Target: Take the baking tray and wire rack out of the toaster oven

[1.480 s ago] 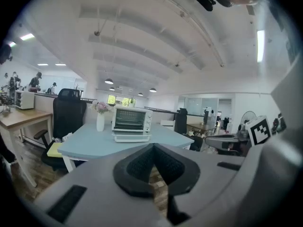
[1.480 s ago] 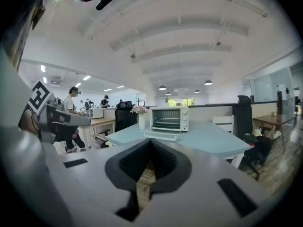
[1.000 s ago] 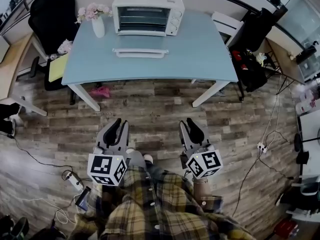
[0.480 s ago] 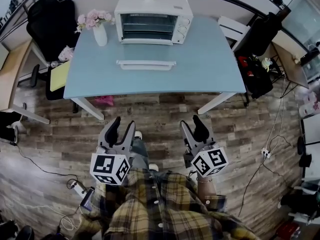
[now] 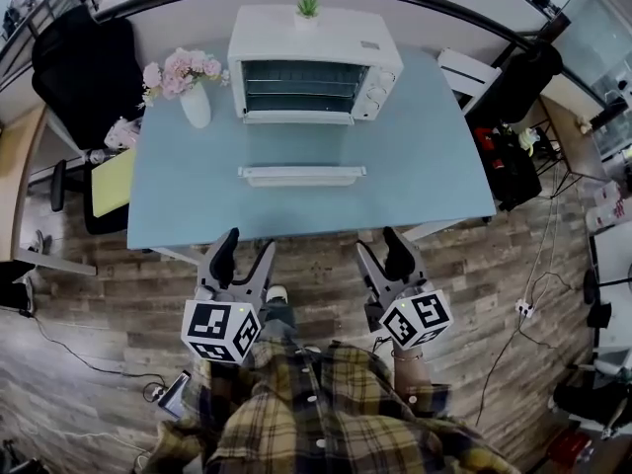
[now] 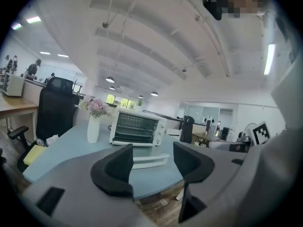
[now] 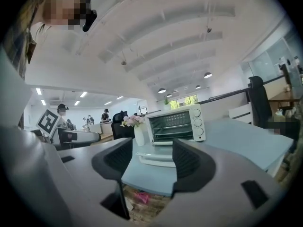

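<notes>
The white toaster oven stands at the back of the blue table. Its glass door lies open and flat, with the white handle towards me. Wire bars of a rack show inside; I cannot make out the tray apart from it. My left gripper and right gripper hover side by side just before the table's near edge, well short of the oven. Both have just been opening and stand open with nothing between the jaws. The oven appears beyond the left jaws, and the oven beyond the right jaws.
A white vase of pink flowers stands left of the oven, and a small green plant sits on top of it. A black office chair is at the table's left, a white chair at its right. Cables lie on the wood floor.
The table and oven have come closer in the head view as I stepped forward. Both grippers' jaws have spread apart and now reach the table's near edge.
</notes>
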`<control>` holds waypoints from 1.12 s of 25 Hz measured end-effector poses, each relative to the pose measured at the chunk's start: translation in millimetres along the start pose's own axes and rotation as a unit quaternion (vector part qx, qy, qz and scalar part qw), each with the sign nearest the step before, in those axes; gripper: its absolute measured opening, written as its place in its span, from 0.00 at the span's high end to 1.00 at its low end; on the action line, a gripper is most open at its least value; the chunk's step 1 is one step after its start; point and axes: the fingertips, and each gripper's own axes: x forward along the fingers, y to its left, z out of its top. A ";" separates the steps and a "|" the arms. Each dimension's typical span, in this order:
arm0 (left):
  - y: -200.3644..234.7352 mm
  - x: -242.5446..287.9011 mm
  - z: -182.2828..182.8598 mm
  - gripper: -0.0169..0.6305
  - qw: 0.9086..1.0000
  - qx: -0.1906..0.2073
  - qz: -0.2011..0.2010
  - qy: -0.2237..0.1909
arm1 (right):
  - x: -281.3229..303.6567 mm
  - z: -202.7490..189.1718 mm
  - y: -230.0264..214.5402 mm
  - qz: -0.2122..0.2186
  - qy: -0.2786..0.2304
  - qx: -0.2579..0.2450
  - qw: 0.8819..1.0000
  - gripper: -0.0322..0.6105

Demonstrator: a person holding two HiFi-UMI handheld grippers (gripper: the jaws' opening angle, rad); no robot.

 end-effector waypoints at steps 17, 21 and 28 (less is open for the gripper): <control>69.6 59.2 10.8 0.53 0.999 -0.038 -0.024 0.026 | 78.5 12.5 -13.7 -0.045 -0.001 0.032 0.998 0.56; 75.1 79.7 9.9 0.53 0.998 -0.050 -0.025 0.031 | 95.9 11.3 -26.1 -0.045 0.005 0.040 0.998 0.56; 85.0 135.8 25.2 0.53 0.998 -0.063 -0.012 0.018 | 145.8 21.9 -61.7 -0.019 -0.003 0.051 0.999 0.56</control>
